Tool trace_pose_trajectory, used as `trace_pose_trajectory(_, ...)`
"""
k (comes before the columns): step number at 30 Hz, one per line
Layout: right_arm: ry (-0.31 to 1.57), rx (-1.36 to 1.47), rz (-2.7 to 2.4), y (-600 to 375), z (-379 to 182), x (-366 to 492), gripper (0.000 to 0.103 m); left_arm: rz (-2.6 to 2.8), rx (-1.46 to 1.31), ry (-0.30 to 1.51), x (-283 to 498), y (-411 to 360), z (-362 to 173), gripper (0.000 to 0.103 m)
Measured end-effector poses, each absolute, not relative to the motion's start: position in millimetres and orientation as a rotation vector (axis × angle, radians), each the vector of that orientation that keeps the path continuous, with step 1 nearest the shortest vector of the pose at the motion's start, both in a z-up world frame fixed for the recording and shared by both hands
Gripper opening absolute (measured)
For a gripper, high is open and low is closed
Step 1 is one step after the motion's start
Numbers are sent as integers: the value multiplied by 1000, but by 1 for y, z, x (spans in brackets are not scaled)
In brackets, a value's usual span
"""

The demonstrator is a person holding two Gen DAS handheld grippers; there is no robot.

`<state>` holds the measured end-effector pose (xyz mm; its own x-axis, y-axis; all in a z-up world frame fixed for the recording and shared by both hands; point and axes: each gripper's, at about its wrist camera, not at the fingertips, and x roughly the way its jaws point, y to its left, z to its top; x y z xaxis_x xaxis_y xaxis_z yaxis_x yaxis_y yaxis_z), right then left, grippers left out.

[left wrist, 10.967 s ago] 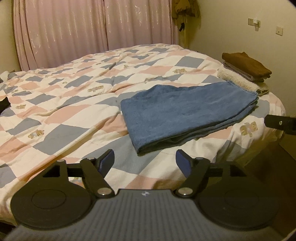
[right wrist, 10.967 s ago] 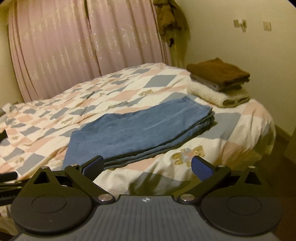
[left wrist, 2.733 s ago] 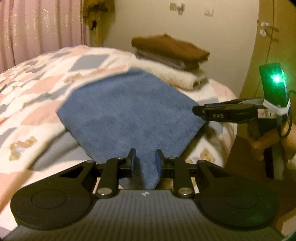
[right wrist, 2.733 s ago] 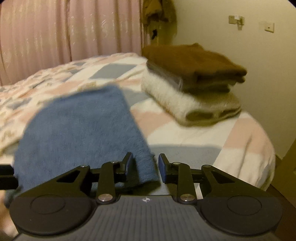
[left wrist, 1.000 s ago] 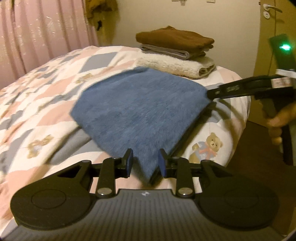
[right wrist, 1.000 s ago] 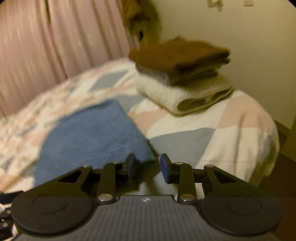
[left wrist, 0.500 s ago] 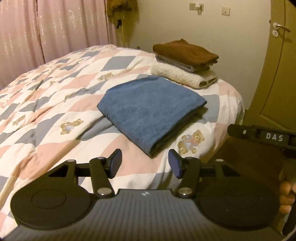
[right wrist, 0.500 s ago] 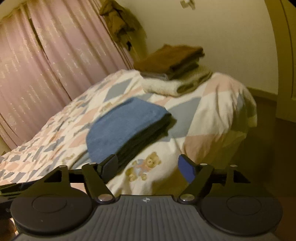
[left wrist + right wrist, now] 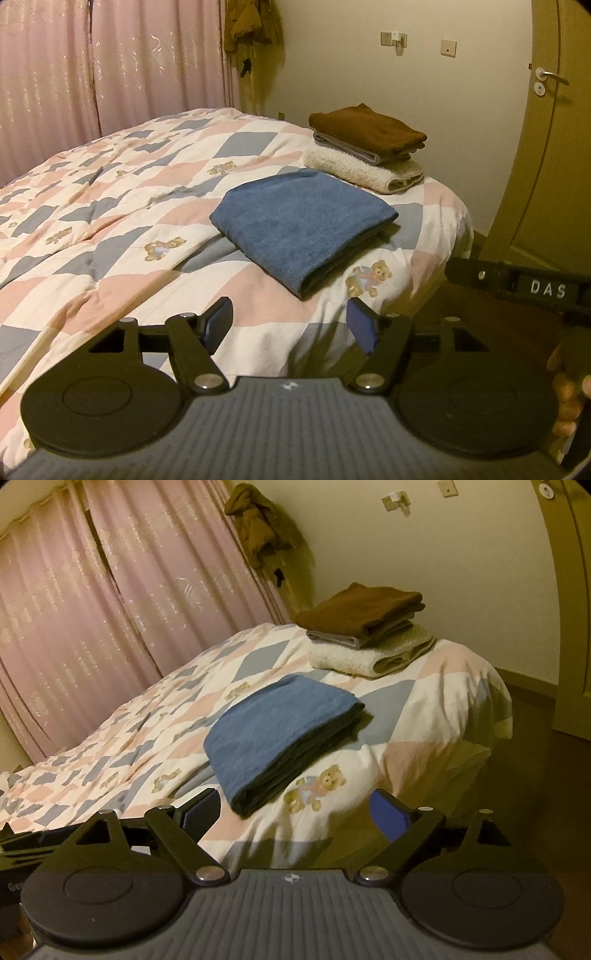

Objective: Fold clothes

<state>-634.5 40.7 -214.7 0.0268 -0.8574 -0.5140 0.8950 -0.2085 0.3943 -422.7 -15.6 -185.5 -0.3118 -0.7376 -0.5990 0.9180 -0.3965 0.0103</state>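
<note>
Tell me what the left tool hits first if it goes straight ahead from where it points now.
Probably the quilt at the bed's near edge, just short of the folded blue towel; depth is uncertain. The left tool is open.

Dim yellowish bedroom — bed (image 9: 110,229) with checked quilt, pink curtains (image 9: 110,66) behind, cream wall (image 9: 406,92), wooden door (image 9: 554,166) at right, dark floor (image 9: 535,775).

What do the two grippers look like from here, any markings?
Both are black, with blue finger pads, round discs either side and a ribbed grey body. The left gripper and right gripper match; seen from the left wrist, the right one's side reads "DAS" in white.
</note>
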Motion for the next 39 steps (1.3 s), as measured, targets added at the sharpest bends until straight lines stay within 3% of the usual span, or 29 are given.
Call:
trace_pose_trajectory(4, 33, 788, -1584, 51, -215, -635, 90, -1897, 623, 406, -417, -6, -183, 69)
trace_pose_trajectory(8, -15, 822, -1569, 56, -225, -645, 91, -1921, 598, 454, -407, -5, -184, 81)
trace_pose_trajectory(19, -67, 1065, -1533, 28, -290, -678, 92, -1887, 577, 646, -384, -50, -211, 96)
trace_pose_trajectory(28, -86, 1242, -1482, -3, -348, -721, 90, -1925, 525, 931, -394, -125, -246, 96)
trace_pose_trajectory(34, -135, 1136, -1374, -40, -326, -764, 89, -1858, 334, 1258, -389, -191, -267, 100)
trace_pose_trajectory(39, -184, 1057, -1278, -87, -297, -803, 89, -1800, 242, 1318, -390, -237, -281, 101)
